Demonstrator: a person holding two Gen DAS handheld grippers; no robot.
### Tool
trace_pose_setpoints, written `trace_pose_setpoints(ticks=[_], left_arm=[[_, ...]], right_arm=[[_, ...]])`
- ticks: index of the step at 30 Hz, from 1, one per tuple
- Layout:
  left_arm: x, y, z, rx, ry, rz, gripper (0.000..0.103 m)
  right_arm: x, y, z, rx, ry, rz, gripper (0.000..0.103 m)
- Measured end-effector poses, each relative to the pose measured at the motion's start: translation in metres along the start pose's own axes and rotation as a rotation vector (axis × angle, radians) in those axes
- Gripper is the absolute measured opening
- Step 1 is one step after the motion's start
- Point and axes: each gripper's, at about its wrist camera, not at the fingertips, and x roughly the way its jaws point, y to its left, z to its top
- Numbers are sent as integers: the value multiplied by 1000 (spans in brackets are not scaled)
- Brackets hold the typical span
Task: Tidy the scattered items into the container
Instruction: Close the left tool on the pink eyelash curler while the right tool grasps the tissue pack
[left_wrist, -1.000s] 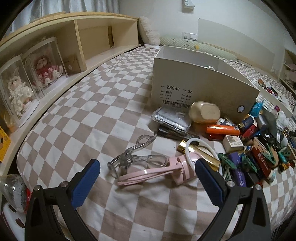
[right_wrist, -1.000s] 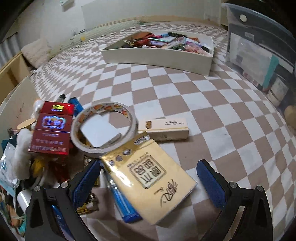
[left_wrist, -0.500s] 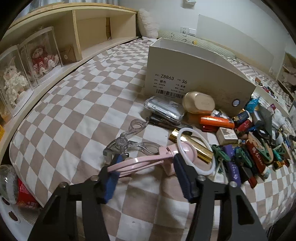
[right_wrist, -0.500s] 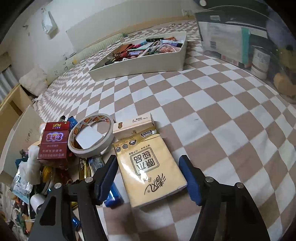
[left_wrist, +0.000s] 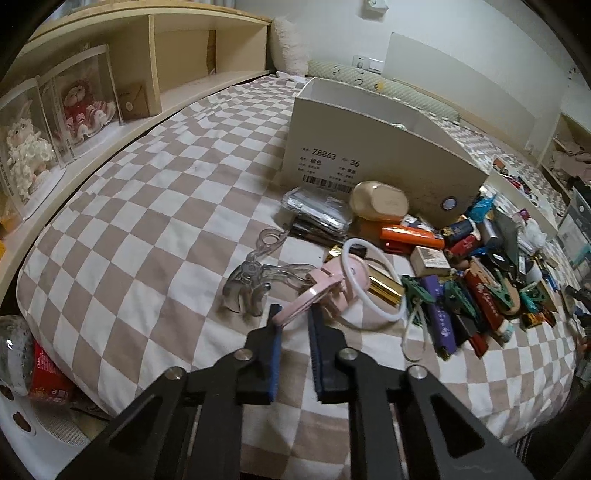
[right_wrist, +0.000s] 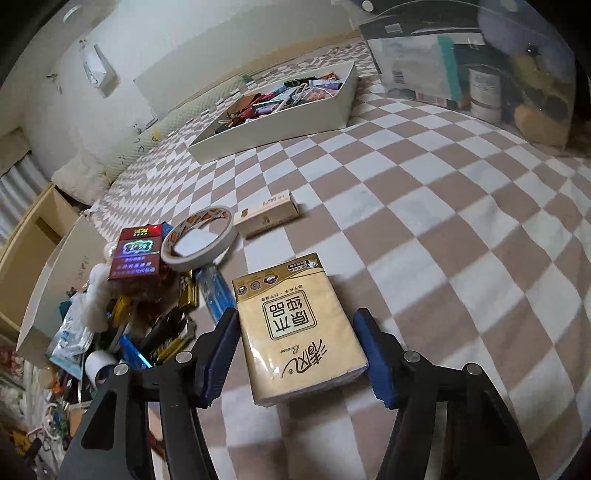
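My left gripper is shut on the thin arm of a pink clip that carries a white ring; the clip lies on the checked bedspread beside a clear eyelash curler. The white shoebox stands open behind it. In the right wrist view a yellow tissue pack sits between the jaws of my right gripper. Those jaws are closing, and both blue pads touch the pack's sides. The shoebox wall shows at the left edge there.
A heap of small items lies right of the clip. A tape roll, red packet and small beige box lie ahead of the pack. A filled white tray and clear bag sit farther back. A wooden shelf runs along the left.
Both grippers went from wide open to closed, the left on the pink clip's arm, the right around the tissue pack. The pack has moved away from the small beige box.
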Motion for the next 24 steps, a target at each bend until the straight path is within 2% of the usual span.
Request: trace_pose_setpoints(ticks=[3,7,9,11,12,14,22,24], left_arm=[[-6,-4,0,11,-9,-18,5],[-9,-13,0,37,-20,-50,5],[-7,-20,-1,59,-25,-41,13],[-3,-26,-3,86,-23,-36,51],[-1,-29,-4,94,-24,-35,57],[2,-34,-5,118,-46,-18,61],[21,-29,-1,193,-67,33,62],[19,-19,-2,180,-67,31,72]], right_arm=[[-7,-1,-6,8,1,13,62],[-14,-2,-13,15,2,24,61],[-15,-3,-14,18,2,26,61],[-17,-3,-16,22,5,30,61],[-17,-4,-17,22,8,30,61],[-19,-4,-18,20,7,27,61],[-24,-4,-19,4,11,10,61],[-23,-4,-20,0,14,6,61]])
